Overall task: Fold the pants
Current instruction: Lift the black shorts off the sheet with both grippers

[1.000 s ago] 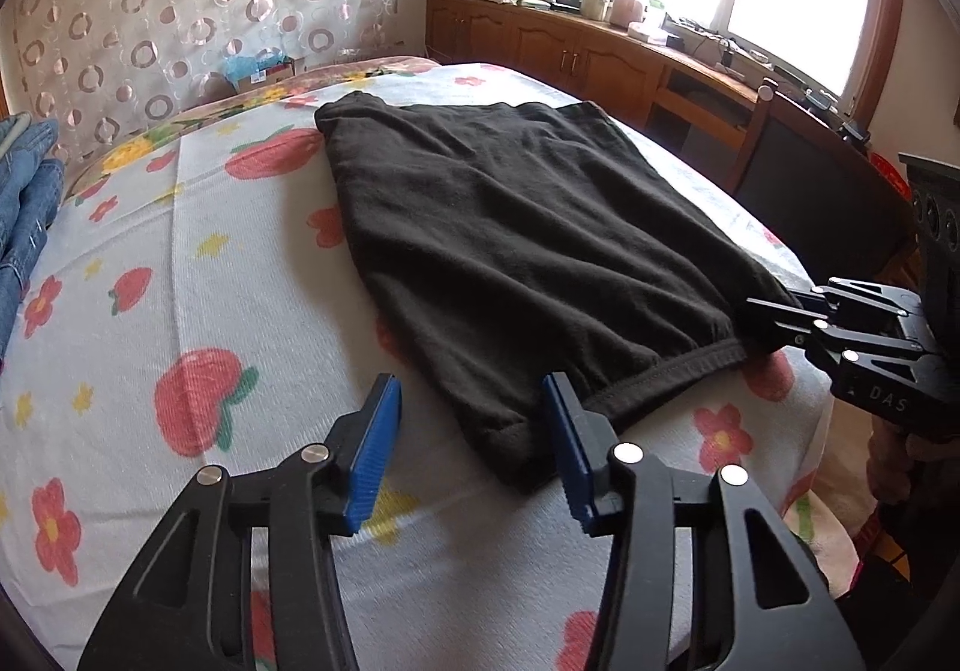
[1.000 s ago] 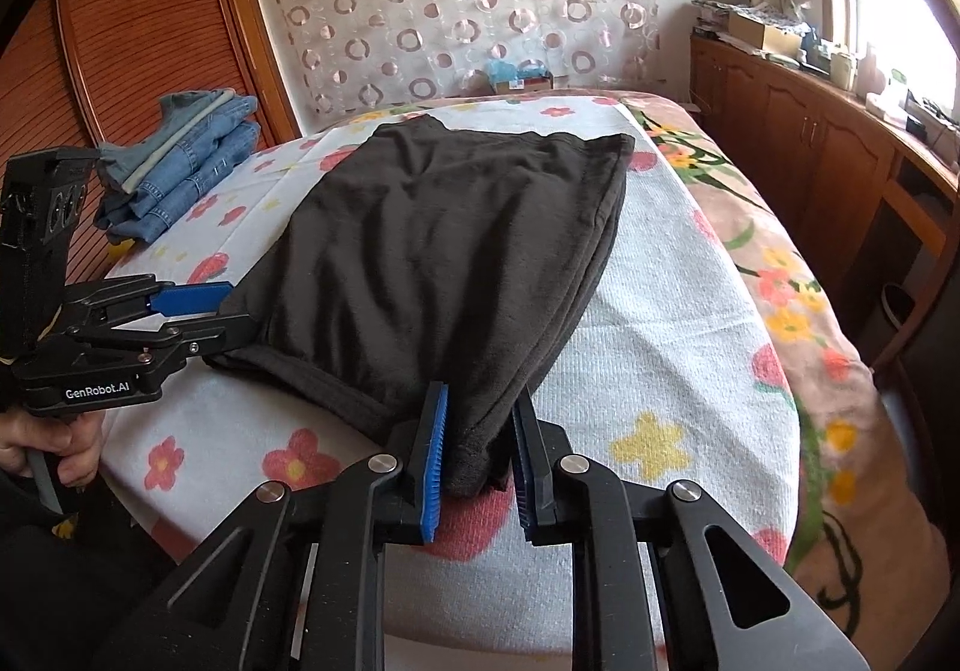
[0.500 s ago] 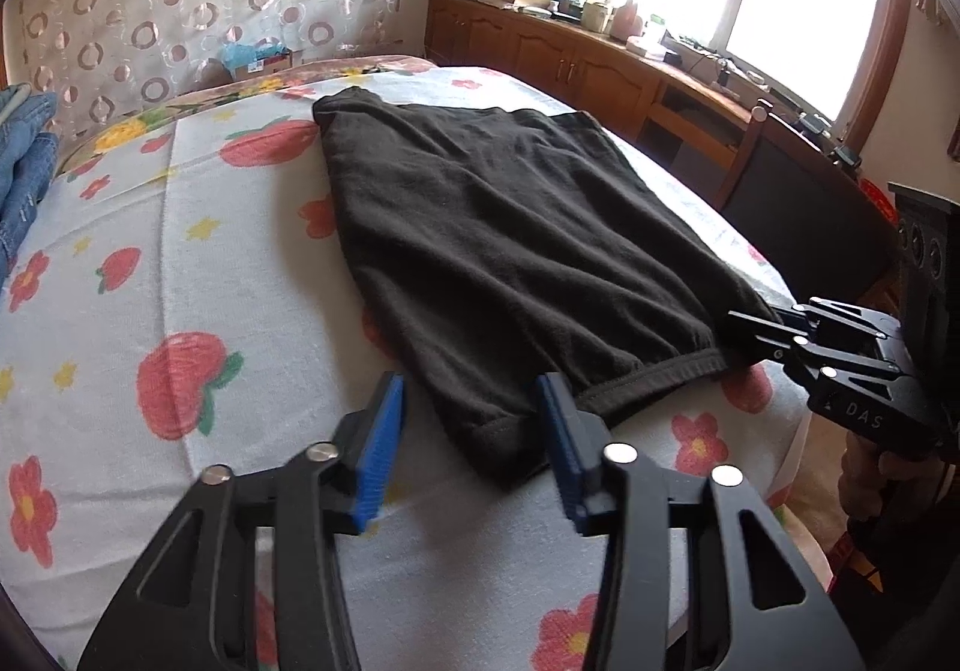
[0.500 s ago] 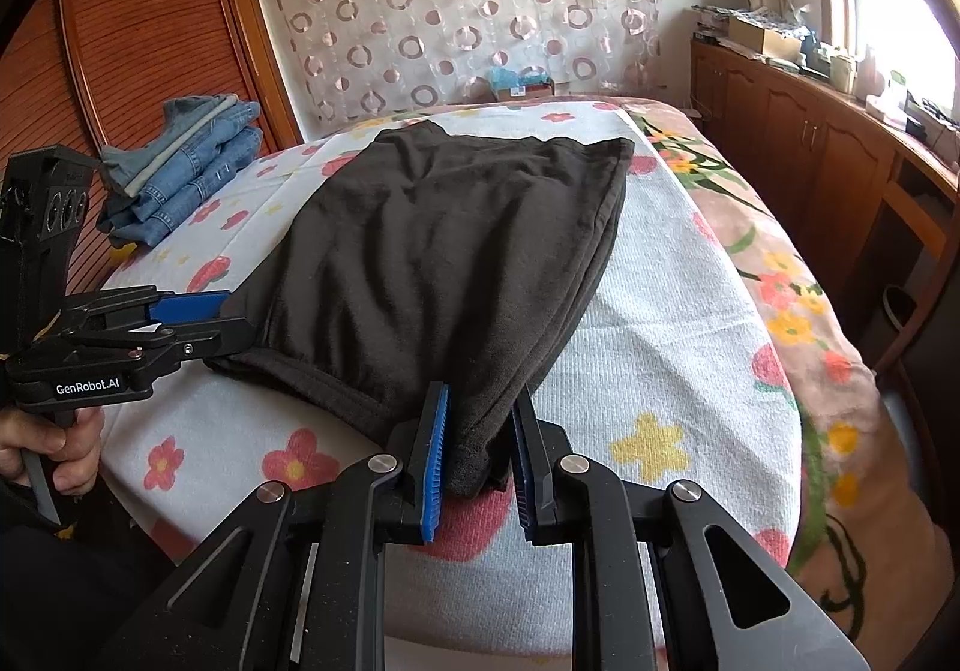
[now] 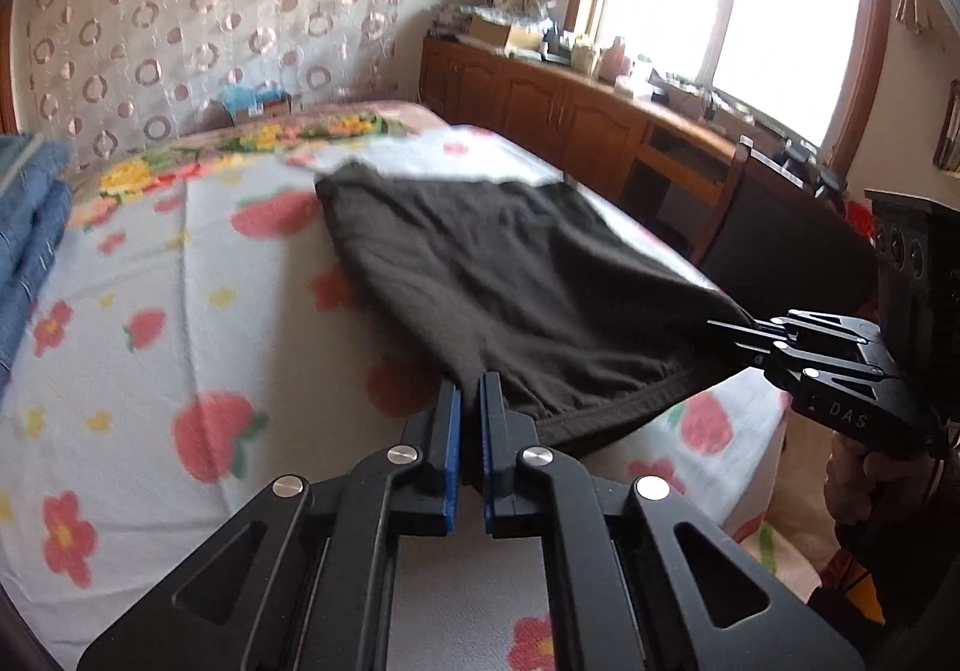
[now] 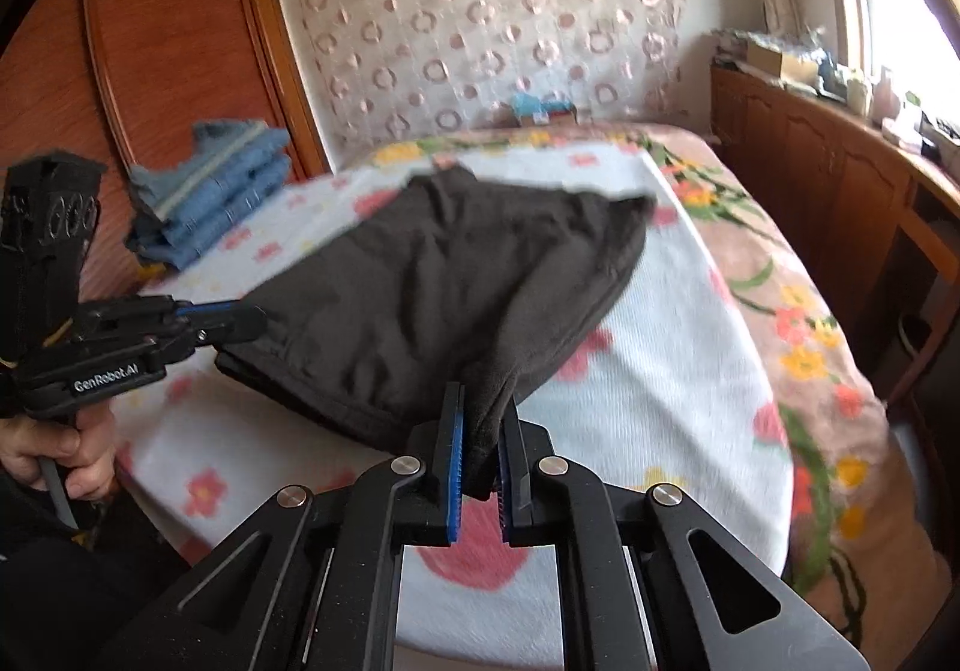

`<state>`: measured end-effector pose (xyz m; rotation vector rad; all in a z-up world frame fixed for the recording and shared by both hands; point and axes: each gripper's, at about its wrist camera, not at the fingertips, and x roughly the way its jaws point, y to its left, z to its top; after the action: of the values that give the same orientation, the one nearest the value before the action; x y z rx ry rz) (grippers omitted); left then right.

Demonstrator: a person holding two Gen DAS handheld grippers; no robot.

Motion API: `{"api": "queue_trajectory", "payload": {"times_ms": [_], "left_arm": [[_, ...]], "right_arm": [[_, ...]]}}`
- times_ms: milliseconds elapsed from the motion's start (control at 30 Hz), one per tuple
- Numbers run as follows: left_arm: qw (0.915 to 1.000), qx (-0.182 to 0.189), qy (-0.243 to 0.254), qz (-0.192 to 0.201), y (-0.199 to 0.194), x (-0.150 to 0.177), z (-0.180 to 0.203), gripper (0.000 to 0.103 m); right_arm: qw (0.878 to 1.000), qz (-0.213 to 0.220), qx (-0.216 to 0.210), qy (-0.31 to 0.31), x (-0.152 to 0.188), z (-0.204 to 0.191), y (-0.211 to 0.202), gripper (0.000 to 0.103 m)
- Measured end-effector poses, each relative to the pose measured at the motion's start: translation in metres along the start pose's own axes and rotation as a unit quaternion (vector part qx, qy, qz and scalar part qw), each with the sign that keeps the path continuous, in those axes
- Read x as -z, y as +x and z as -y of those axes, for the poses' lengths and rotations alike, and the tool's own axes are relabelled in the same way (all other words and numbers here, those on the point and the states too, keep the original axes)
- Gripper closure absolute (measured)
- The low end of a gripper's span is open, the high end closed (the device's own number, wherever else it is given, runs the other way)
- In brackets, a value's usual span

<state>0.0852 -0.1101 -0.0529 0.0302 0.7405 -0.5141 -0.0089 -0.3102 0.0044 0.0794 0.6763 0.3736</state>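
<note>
Black pants (image 5: 510, 275) lie folded lengthwise on a flowered bed cover (image 5: 150, 371), their near hem raised off it. My left gripper (image 5: 471, 407) is closing tight on the hem's left corner, fabric pinched between the blue pads. In the right wrist view my right gripper (image 6: 480, 431) is closing harder on a bunch of the pants (image 6: 450, 281) at the hem's right corner. Each gripper shows in the other view: the right gripper (image 5: 729, 332) at the right, the left gripper (image 6: 252, 320) at the left, held by a hand (image 6: 54, 449).
A stack of folded blue jeans (image 6: 210, 191) sits at the bed's far left edge by a wooden wardrobe. Wooden cabinets (image 5: 540, 101) under a window run along the right, with a dark chair (image 5: 780, 251) beside the bed. A patterned curtain hangs behind.
My left gripper's jaws went from wide open around the hem corner to shut on it and rose. The right jaws squeezed tighter. The near hem lifted off the bed.
</note>
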Motion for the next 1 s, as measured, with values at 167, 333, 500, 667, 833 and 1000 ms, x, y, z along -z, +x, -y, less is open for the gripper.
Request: {"api": "queue_trajectory", "payload": {"times_ms": [167, 333, 500, 667, 833, 1000], "left_arm": [[0.9989, -0.003, -0.005, 0.046, -0.033, -0.028, -0.007, 0.097], [0.995, -0.013, -0.001, 0.099, -0.075, -0.056, -0.013, 0.097], [0.9897, -0.033, 0.009, 0.139, -0.109, -0.08, -0.018, 0.098], [0.9862, -0.051, 0.014, 0.157, -0.126, -0.094, -0.029, 0.098], [0.9834, -0.076, 0.014, 0.164, -0.128, -0.114, -0.05, 0.098], [0.9799, -0.109, 0.01, 0.167, -0.115, -0.151, -0.084, 0.098]], "right_arm": [[0.999, 0.043, -0.017, -0.019, -0.037, -0.013, -0.021, 0.095], [0.994, 0.088, -0.031, -0.056, -0.077, -0.034, -0.046, 0.095], [0.988, 0.12, -0.052, -0.085, -0.112, -0.059, -0.063, 0.095], [0.983, 0.138, -0.069, -0.1, -0.143, -0.072, -0.065, 0.095], [0.98, 0.138, -0.075, -0.121, -0.174, -0.074, -0.05, 0.095], [0.979, 0.126, -0.071, -0.144, -0.222, -0.069, -0.009, 0.095]]}}
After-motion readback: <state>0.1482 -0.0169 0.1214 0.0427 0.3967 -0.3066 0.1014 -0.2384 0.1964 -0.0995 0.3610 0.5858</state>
